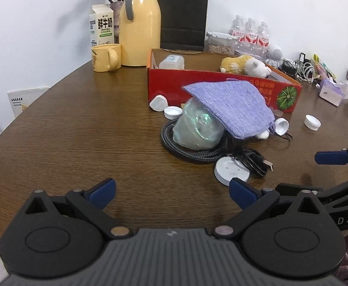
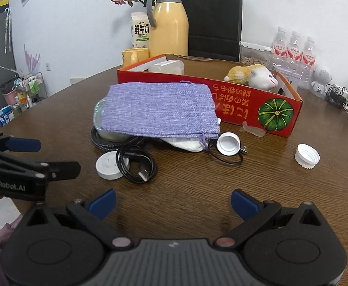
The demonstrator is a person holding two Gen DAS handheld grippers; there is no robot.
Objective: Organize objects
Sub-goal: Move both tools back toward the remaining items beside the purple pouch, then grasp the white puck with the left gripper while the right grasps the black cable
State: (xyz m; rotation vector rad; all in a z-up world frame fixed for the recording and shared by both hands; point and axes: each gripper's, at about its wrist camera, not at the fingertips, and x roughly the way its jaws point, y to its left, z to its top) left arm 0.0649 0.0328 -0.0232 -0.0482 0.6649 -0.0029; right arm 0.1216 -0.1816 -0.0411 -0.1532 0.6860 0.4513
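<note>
A purple woven pouch [image 1: 231, 106] [image 2: 159, 112] lies draped over a clear plastic-wrapped bundle [image 1: 197, 128] and a coiled black cable [image 1: 193, 153] [image 2: 112, 140], just in front of a red cardboard box [image 1: 221, 88] [image 2: 245, 104]. The box holds a plush toy [image 1: 245, 65] [image 2: 252, 75] and a clear plastic container [image 1: 171, 62] [image 2: 166, 68]. A white round puck [image 1: 231, 170] [image 2: 108, 165], a black USB cable [image 2: 138, 166] and white caps [image 1: 312, 122] [image 2: 307, 155] lie around. My left gripper [image 1: 171, 194] and right gripper [image 2: 172, 203] both stand open and empty, short of the pile.
At the back stand a yellow thermos [image 1: 140, 23] [image 2: 170, 23], a yellow mug [image 1: 106, 57], a milk carton [image 1: 101, 25], a black paper bag [image 1: 182, 14] and water bottles [image 1: 250, 34] [image 2: 293, 47]. Cables and a tissue pack [image 1: 332, 90] clutter the far right.
</note>
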